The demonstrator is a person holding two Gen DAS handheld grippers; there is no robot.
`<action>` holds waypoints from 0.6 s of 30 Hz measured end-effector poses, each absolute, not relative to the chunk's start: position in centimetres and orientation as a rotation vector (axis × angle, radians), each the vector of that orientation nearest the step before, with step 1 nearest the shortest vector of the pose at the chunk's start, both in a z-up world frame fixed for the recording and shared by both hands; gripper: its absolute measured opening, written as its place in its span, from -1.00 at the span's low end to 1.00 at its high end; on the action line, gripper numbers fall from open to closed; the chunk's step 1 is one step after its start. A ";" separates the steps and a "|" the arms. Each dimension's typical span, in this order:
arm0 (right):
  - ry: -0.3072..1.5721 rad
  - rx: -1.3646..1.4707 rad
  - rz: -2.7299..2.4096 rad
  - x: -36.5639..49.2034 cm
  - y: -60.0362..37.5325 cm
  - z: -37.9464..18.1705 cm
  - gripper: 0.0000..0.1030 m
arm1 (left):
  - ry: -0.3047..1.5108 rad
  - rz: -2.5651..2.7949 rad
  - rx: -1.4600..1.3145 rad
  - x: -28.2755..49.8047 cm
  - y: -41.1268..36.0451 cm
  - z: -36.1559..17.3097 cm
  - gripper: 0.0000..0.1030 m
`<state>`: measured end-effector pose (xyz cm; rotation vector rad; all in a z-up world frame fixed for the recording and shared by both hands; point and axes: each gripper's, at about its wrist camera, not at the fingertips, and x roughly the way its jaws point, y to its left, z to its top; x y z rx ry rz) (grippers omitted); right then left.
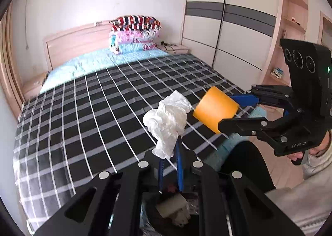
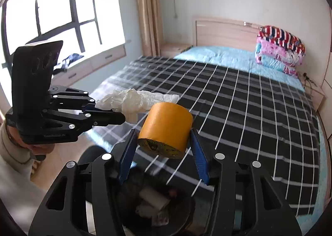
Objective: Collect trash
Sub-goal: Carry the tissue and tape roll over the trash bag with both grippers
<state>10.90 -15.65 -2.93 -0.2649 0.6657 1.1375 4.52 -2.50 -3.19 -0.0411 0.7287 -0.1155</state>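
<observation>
We hold both pieces of trash above the bin at the foot of the bed. Our left gripper (image 1: 169, 154) is nearly closed, its blue pads pinching the lower tail of a crumpled white paper tissue (image 1: 169, 121), which stands up just above the centre of the left wrist view. Our right gripper (image 2: 164, 149) is partly open, its two blue pads clamped on the flat ends of a squat orange roll of tape (image 2: 166, 126) with black-and-yellow printing on its core, in the middle of the right wrist view.

The dark round trash bin (image 2: 186, 213) sits at the bottom centre of both views, directly below the jaws, with scraps of paper already inside. The black-and-white checked bedspread (image 1: 83, 111) fills the middle of each frame behind the loads.

To do the drop well, we should bring each load over the middle of the bin's mouth, not its rim. The roll is heavy and could bounce or roll off the edge, so we would lower it close before spreading the pads. The tissue is light and may cling to a pad or drift, so we should open fully and perhaps give a small shake. Releasing one at a time keeps the grippers from colliding.
</observation>
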 end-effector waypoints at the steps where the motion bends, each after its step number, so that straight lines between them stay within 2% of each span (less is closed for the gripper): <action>1: 0.677 -0.272 1.142 10.3 -15.9 -3.3 -0.01 | 0.744 -0.120 -0.047 4.1 -2.7 -3.9 -0.81; 11: 0.777 -0.325 1.170 7.2 -16.6 -7.0 -0.01 | 0.844 -0.156 -0.088 1.5 -3.8 -9.3 -0.81; 18: 0.926 -0.346 1.165 6.8 -17.2 -11.3 -0.01 | 0.958 -0.169 -0.122 1.0 -4.6 -13.8 -0.81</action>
